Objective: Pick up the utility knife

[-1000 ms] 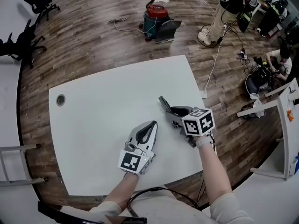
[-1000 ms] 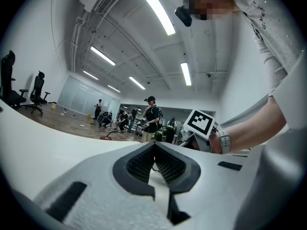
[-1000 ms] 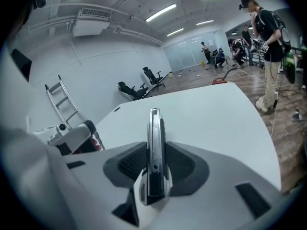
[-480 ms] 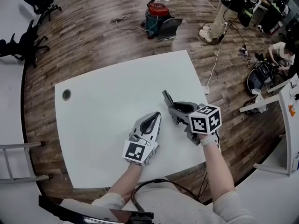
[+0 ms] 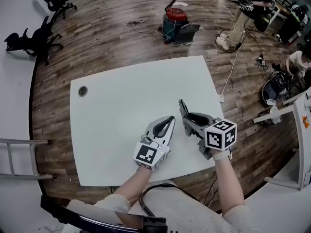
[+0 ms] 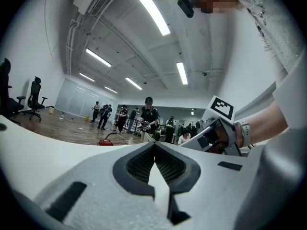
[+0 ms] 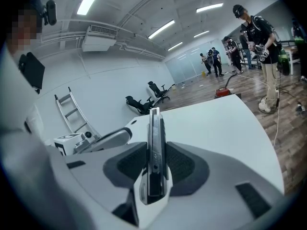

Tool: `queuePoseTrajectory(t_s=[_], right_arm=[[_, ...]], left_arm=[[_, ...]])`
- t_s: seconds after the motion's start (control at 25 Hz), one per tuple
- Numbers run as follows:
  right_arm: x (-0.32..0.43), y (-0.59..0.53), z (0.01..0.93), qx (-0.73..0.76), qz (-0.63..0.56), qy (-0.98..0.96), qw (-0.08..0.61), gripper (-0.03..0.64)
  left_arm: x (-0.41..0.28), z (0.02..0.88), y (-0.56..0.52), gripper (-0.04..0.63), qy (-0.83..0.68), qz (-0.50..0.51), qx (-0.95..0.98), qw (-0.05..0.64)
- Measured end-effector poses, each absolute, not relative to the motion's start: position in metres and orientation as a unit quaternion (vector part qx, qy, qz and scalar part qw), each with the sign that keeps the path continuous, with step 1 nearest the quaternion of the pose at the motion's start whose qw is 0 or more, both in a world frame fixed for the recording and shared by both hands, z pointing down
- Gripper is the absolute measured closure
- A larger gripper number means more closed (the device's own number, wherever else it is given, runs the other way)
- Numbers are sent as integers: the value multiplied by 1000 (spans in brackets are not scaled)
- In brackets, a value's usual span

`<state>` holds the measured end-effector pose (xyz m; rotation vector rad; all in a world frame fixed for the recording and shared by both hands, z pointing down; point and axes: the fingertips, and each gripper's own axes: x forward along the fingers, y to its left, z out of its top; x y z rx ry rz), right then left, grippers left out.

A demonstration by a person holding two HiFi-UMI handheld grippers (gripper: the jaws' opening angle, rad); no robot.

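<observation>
The right tool (image 5: 187,122) is clamped on the utility knife (image 7: 154,143), which looks lifted off the counter (image 5: 121,96); the left tool (image 5: 168,121) is pinched together, empty; picking up looks done; next, just hold it steady.

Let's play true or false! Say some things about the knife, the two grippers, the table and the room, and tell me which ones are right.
1. The right gripper holds the utility knife. True.
2. The left gripper holds something too. False: its fingers are closed together with nothing between them.
3. The utility knife lies loose on the table. False: it is clamped on edge between the right gripper's fingers.
4. A red vacuum cleaner stands on the wooden floor. True.
5. The table is black. False: it is white.
</observation>
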<state>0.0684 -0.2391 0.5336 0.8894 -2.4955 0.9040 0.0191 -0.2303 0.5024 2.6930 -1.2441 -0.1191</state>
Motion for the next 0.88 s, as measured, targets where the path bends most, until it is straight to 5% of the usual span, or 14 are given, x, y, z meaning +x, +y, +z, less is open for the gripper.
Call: queuePoseTrajectory(t_s=[0.88], right_arm=[[48, -178, 497, 357, 321, -873, 89, 486]], left_arm=[[-2, 455, -190, 588, -421, -59, 902, 70]])
